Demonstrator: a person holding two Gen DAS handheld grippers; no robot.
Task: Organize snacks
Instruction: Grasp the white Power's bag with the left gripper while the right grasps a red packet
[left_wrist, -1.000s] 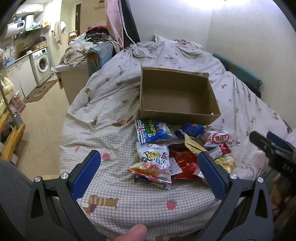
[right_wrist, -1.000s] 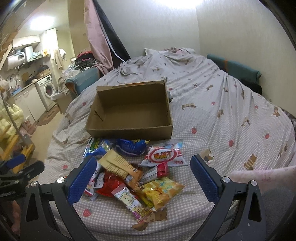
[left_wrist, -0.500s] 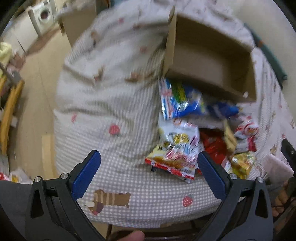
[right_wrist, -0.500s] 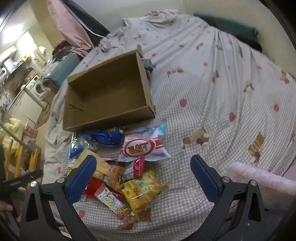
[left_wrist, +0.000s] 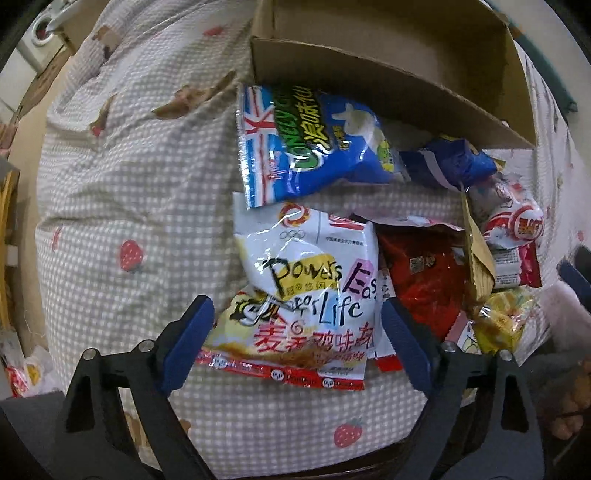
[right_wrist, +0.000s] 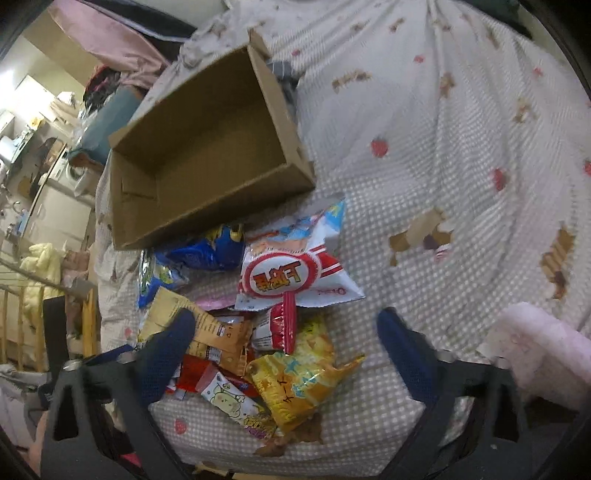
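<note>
Partly hidden red packet (left_wrist: 424, 280) (label unreadable).

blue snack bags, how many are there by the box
2: a large blue bag with a flag print against the cardboard box front, and a crumpled dark blue bag beside it. Others may be hidden underneath.

Both fisheye views were evenly, softly lit with bent, dark-cornered edges; glare streaked the white snack bag (left_wrist: 306, 280), and motion blur smeared the right tongs (right_wrist: 280, 350) and the bed cover (right_wrist: 461, 122) beyond.
</note>
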